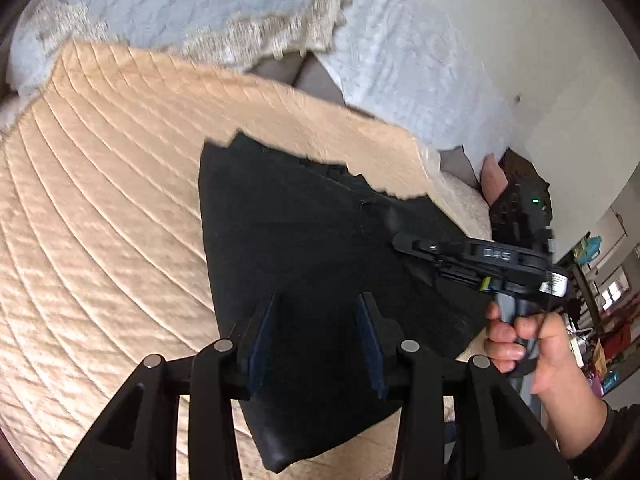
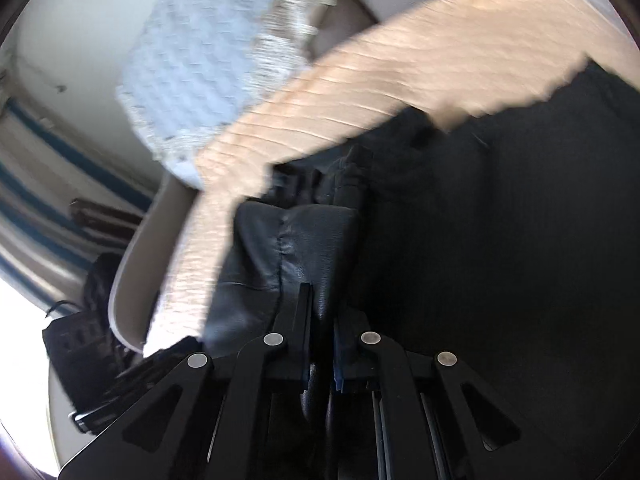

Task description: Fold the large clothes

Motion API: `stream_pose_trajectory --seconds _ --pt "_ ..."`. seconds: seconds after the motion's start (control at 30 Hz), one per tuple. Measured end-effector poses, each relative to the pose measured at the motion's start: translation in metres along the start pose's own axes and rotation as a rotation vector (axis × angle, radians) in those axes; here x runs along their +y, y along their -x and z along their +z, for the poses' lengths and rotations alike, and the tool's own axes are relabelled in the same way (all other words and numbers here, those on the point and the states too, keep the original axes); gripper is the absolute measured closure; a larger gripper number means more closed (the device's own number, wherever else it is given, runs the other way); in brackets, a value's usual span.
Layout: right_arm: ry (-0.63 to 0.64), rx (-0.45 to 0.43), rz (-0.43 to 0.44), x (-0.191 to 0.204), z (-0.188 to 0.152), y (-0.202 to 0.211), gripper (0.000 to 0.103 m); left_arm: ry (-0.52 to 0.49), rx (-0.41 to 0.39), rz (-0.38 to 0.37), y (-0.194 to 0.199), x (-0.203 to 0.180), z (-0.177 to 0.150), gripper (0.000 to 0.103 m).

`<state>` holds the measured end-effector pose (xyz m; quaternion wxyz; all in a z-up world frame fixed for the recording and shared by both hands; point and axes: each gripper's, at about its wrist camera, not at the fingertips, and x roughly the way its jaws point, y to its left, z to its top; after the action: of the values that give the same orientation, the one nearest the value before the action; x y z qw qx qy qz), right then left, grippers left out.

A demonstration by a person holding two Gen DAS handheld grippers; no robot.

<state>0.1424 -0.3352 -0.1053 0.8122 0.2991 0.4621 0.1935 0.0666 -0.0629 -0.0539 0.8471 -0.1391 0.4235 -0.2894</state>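
Two grippers work over one black leather-like garment (image 1: 320, 240) that lies spread on a peach quilted bedspread (image 1: 100, 200), its far edge near the bedspread's far border and its near part hanging toward the camera. Farthest left in the left wrist view is the bare quilt, with a pale blue lace-edged pillow (image 1: 180, 4) beyond it at the head of the bed. Next comes the left gripper (image 1: 316, 304), its two blue-padded fingers standing apart over the dark cloth; a fold of the garment shows between them, but whether the pads press on it I cannot tell. Further right, the right gripper (image 1: 412, 245) reaches in sideways over the garment's right edge, carried by a hand (image 1: 532, 344) in a dark sleeve (image 1: 600, 440). In the blurred right wrist view that same right gripper (image 2: 322, 300) has its jaws drawn nearly together, pinching a raised, creased fold of the black garment (image 2: 288, 248), with the bedspread (image 2: 400, 72) running diagonally behind it and the pillow (image 2: 200, 60) off to the upper left.
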Motion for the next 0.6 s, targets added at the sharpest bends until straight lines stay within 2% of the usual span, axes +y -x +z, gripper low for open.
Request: stream_pose_trajectory --seconds 0.17,0.2,0.3,0.37,0.5,0.6 --pt "0.000 0.019 -0.010 -0.008 -0.003 -0.008 0.091 -0.018 0.002 0.033 -0.011 -0.001 -0.009 0.062" --pt "0.007 0.024 -0.017 -0.006 -0.001 -0.007 0.087 -0.026 -0.001 0.045 -0.010 -0.003 -0.010 0.062" --pt "0.076 -0.019 -0.086 0.013 -0.002 0.013 0.082 -0.046 -0.002 0.068 0.002 -0.012 -0.012 0.062" --pt "0.124 -0.045 -0.092 0.025 -0.007 0.029 0.082 -0.056 -0.010 0.059 0.013 -0.016 -0.017 0.062" --pt "0.242 -0.041 -0.025 0.056 -0.038 0.049 0.082 -0.073 -0.001 0.061 0.019 -0.022 -0.031 0.061" --pt "0.327 0.025 -0.050 0.063 -0.064 0.034 0.082 -0.078 0.000 0.085 0.013 -0.025 -0.041 0.062"
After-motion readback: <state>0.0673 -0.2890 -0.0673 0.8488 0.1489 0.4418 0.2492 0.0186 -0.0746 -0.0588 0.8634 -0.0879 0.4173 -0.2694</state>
